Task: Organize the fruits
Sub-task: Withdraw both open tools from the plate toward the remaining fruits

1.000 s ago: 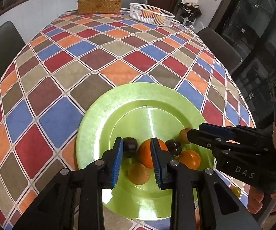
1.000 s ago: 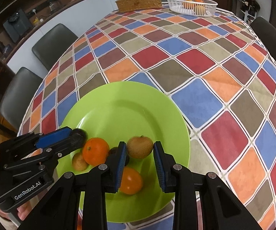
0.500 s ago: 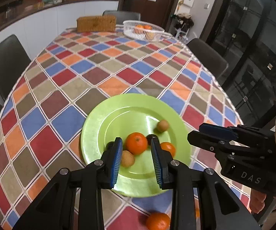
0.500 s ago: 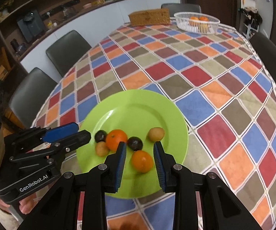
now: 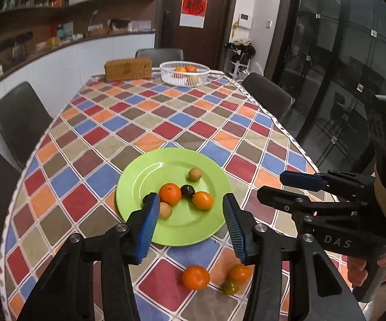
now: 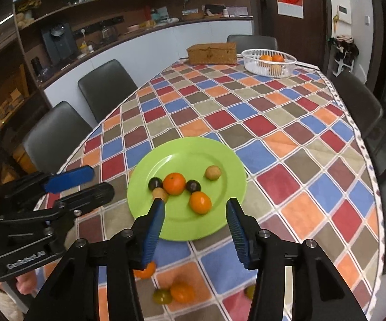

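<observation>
A green plate (image 5: 182, 230) (image 6: 193, 155) lies on the checkered tablecloth. It bears two oranges (image 5: 170, 193) (image 5: 202, 200), two dark plums (image 6: 155, 183) (image 6: 193, 186) and two brown kiwis (image 5: 195, 174) (image 5: 165, 210). Nearer the table's front edge lie two more oranges (image 5: 195, 277) (image 5: 239, 272) and a green fruit (image 5: 230, 286). My left gripper (image 5: 190, 196) (image 6: 100, 180) hovers well above the plate's near side, its jaws opening with nothing between them. Beside it, my right gripper (image 6: 195, 203) (image 5: 272, 184) is also opening and holds nothing.
A white basket (image 5: 184, 73) with oranges and a wicker box (image 5: 128, 68) stand at the table's far end. Dark chairs (image 5: 19, 117) (image 5: 268, 99) line both sides. Another green fruit (image 6: 249, 291) lies by the front edge. A person's hand (image 5: 359, 270) grips the right tool.
Both grippers rose and drew back from the plate, and both sets of jaws went from nearly shut to apart. The loose fruits near the front edge came into view.
</observation>
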`<state>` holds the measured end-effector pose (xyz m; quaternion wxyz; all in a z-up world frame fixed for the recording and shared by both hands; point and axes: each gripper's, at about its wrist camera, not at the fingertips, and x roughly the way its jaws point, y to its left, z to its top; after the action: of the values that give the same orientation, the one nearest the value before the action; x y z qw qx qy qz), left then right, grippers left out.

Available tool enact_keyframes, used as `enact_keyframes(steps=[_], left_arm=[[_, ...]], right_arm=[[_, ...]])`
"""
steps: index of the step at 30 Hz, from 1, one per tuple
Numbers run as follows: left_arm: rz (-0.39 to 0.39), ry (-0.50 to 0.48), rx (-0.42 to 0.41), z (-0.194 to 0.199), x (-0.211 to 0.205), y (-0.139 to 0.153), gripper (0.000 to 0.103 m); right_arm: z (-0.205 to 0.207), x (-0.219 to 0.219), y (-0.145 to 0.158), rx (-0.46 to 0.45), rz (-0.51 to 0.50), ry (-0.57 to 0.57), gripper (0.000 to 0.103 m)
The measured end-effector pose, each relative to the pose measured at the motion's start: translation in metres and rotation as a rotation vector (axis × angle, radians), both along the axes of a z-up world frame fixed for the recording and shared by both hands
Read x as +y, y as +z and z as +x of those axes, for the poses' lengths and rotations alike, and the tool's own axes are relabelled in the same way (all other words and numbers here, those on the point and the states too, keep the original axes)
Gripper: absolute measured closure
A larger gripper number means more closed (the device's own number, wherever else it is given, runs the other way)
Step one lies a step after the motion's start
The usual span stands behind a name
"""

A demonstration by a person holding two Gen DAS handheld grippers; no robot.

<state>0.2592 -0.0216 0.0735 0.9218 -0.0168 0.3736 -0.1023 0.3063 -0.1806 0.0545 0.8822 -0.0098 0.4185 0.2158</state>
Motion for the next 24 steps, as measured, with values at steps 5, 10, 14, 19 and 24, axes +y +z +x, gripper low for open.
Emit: enact_keyframes(steps=[5,10,14,19,24], left_arm=[[0.039,0.004,-0.033,-0.025,-0.014,0.005,0.046],[0.044,0.007,-0.02,-0.043,-0.026,-0.003,0.042],[0.045,0.013,0.002,-0.052,-0.034,-0.013,0.041],[0.046,0.017,0.033,-0.061,-0.042,-0.028,0.04],[0.033,0.028,0.079,-0.066,-0.045,-0.044,0.038]], right_arm=[[-0.019,-0.017,0.004,-0.015,-0.007,-0.019,0.054],[-0.035,-0.033,0.001,-0.03,-0.02,-0.037,0.047],[-0.046,-0.044,-0.007,-0.034,-0.039,-0.047,0.047],[-0.054,-0.052,-0.019,-0.021,-0.051,-0.051,0.047],[-0.059,-0.059,-0.034,0.002,-0.055,-0.053,0.047]])
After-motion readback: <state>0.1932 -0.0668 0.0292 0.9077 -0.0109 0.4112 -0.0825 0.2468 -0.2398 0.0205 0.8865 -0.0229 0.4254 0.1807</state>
